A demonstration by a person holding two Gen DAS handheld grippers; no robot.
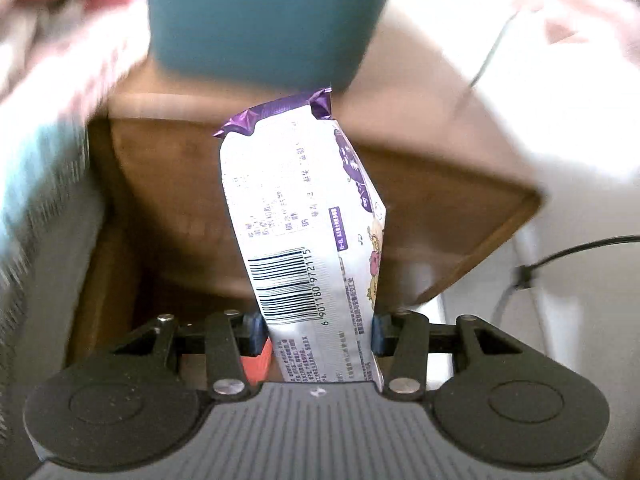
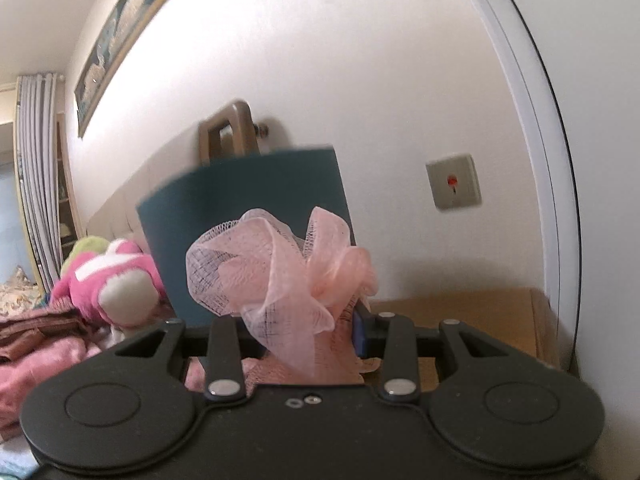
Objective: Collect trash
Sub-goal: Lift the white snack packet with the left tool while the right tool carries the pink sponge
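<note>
My left gripper (image 1: 318, 330) is shut on a white and purple snack wrapper (image 1: 304, 216) with a barcode; the wrapper sticks up above a wooden nightstand (image 1: 440, 200). A teal bin (image 1: 264, 16) stands just beyond the wrapper's top. My right gripper (image 2: 310, 330) is shut on a bunch of pink mesh ribbon (image 2: 280, 268). The teal bin (image 2: 240, 208) stands right behind the ribbon in the right wrist view.
A bed with pink bedding (image 2: 36, 356) and a pink plush toy (image 2: 116, 276) lies to the left. A wooden nightstand top (image 2: 472, 312) sits by the white wall, with a wall switch (image 2: 454, 182) above. A black cable (image 1: 560, 260) hangs at right.
</note>
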